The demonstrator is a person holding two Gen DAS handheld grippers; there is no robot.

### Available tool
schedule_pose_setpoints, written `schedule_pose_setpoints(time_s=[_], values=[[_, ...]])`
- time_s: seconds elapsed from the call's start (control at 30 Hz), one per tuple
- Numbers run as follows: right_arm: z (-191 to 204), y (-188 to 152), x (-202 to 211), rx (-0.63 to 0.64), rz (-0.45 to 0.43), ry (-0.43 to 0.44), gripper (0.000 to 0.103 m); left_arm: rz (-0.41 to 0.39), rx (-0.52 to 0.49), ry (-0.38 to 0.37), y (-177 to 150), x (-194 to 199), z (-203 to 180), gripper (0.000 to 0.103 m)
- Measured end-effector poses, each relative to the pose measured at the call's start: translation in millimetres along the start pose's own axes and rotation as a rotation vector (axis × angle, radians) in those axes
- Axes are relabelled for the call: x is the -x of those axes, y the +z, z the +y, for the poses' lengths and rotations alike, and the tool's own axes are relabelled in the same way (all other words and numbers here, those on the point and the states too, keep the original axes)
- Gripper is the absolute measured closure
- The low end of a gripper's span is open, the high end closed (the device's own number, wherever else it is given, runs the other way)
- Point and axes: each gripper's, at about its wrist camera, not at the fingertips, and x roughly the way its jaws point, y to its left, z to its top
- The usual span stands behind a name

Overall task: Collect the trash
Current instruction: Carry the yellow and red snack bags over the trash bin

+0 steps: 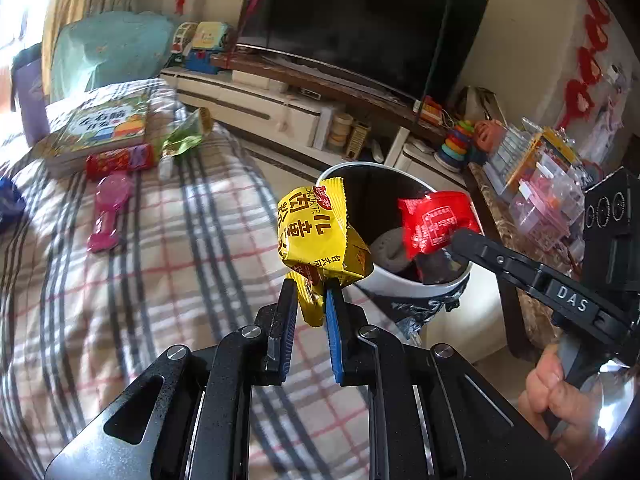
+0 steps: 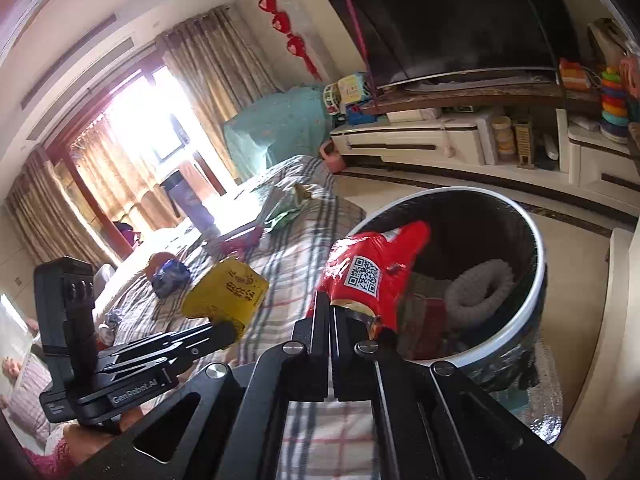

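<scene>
My left gripper is shut on a crumpled yellow snack wrapper, held beside the near rim of a round white-rimmed trash bin. My right gripper is shut on a red wrapper with a QR code, held over the bin's near edge. In the left wrist view the right gripper reaches in from the right with the red wrapper above the bin's opening. In the right wrist view the left gripper and yellow wrapper show at the left. The bin holds a white ring-shaped item and other trash.
A plaid-covered bed carries a book, a red packet, a green wrapper, a pink toy and a blue crumpled bag. A TV on a low cabinet stands behind. A cluttered counter is at the right.
</scene>
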Motion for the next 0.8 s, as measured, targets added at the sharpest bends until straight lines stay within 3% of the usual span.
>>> schedule_pose_setpoints(time_s=[0.8], values=[[-39.9, 15.5, -2.2, -0.036, 0.012, -0.061, 0.103, 0.047, -0.116, -0.024, 35.8, -45.7, -51.3, 0.09]])
